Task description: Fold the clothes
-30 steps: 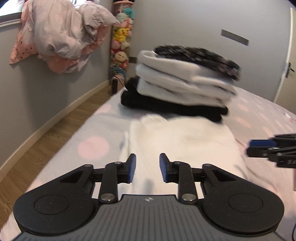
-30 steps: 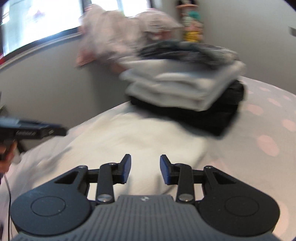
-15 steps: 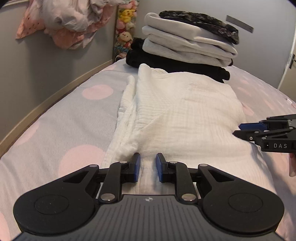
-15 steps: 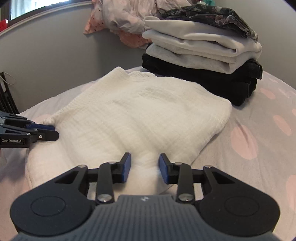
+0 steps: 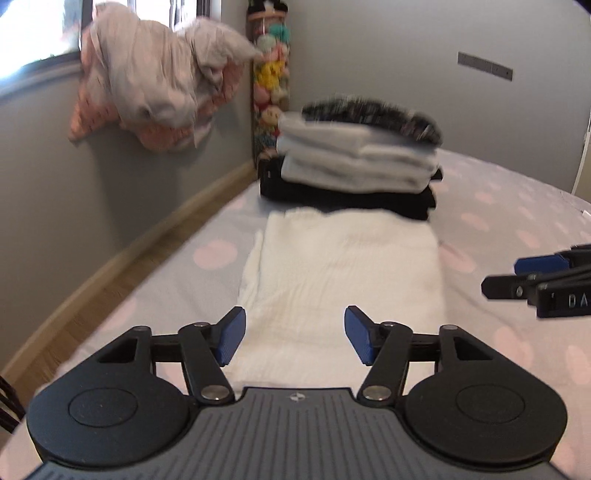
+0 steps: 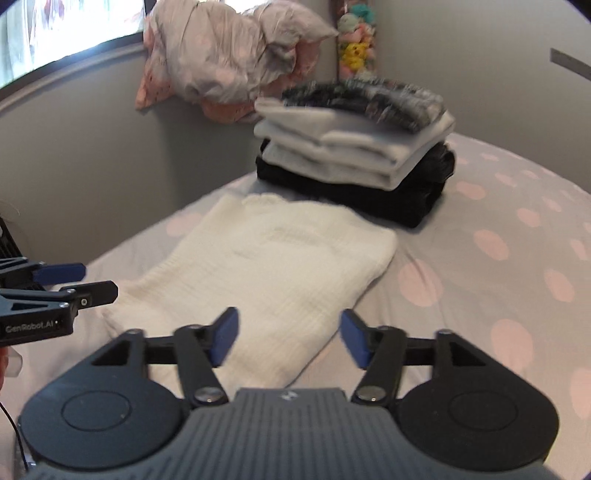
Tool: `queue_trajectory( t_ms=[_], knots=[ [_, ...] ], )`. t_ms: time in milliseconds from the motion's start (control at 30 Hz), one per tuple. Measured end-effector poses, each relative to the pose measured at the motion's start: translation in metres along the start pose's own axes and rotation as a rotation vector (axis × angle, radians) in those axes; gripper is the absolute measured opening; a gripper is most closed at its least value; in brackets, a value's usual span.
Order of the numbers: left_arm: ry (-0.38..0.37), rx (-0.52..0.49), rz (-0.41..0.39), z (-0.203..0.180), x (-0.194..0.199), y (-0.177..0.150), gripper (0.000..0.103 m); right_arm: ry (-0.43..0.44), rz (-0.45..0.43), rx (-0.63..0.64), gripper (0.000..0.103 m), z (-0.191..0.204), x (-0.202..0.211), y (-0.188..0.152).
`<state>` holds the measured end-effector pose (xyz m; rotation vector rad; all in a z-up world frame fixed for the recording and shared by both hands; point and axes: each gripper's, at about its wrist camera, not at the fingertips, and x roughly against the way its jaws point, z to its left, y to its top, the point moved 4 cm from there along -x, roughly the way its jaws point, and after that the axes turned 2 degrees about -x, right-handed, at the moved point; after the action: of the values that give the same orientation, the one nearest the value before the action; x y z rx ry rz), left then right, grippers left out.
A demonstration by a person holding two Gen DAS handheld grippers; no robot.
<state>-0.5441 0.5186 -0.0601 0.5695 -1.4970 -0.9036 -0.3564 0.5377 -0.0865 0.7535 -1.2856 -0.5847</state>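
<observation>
While both grippers, left [image 5: 294, 339] & right [image 6: 288, 338], hover w/ fingers released, the folded white garment [image 5: 343, 280] lies flat on bed [image 6: 498, 258], touching the folded stack [image 6: 354, 147].

Daylight is glaring through the window [image 6: 70, 29]; motion blur is smearing the stack [image 5: 354, 155]; fisheye is bending both views' edges.

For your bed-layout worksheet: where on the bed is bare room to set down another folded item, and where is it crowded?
Bare spotted sheet lies right of the white garment and stack, out to the bed's edge. A narrower strip runs between the garment and the wall-side edge. It is crowded at the far end, where the garment meets the stack, and near both open grippers, left and right.
</observation>
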Motion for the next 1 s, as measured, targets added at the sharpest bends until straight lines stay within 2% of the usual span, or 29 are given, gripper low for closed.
queue_trajectory(
  t_ms=[33,67,100,167,300,433,667,833,1000],
  knots=[
    [0.026,0.008,-0.025,-0.003,0.012,0.003,0.076,-0.003,-0.008,-0.004,0.074,0.002,0.011,-0.001],
    [0.051,0.016,-0.049,-0.007,0.025,0.005,0.088,-0.006,-0.016,-0.008,0.077,0.004,0.023,-0.002],
    [0.077,0.023,-0.074,-0.010,0.037,0.008,0.094,-0.014,-0.024,-0.010,0.079,0.006,0.034,-0.003],
    [0.097,0.010,-0.128,-0.018,0.063,0.012,0.094,-0.025,-0.042,-0.022,0.089,0.010,0.057,-0.007],
    [0.120,0.031,-0.104,-0.031,0.099,0.018,0.094,-0.018,-0.050,-0.049,0.096,0.019,0.100,-0.016],
    [0.158,0.003,-0.101,-0.048,0.135,0.014,0.094,-0.014,-0.055,-0.047,0.097,0.028,0.140,-0.032],
    [0.105,0.024,-0.038,-0.070,0.177,-0.010,0.094,-0.010,-0.074,-0.081,0.097,0.035,0.202,-0.062],
    [0.122,0.057,0.002,-0.081,0.198,-0.035,0.094,-0.024,-0.088,-0.088,0.097,0.040,0.230,-0.086],
    [0.162,0.032,0.019,-0.089,0.211,-0.055,0.094,-0.030,-0.105,-0.109,0.097,0.040,0.251,-0.103]
  ],
)
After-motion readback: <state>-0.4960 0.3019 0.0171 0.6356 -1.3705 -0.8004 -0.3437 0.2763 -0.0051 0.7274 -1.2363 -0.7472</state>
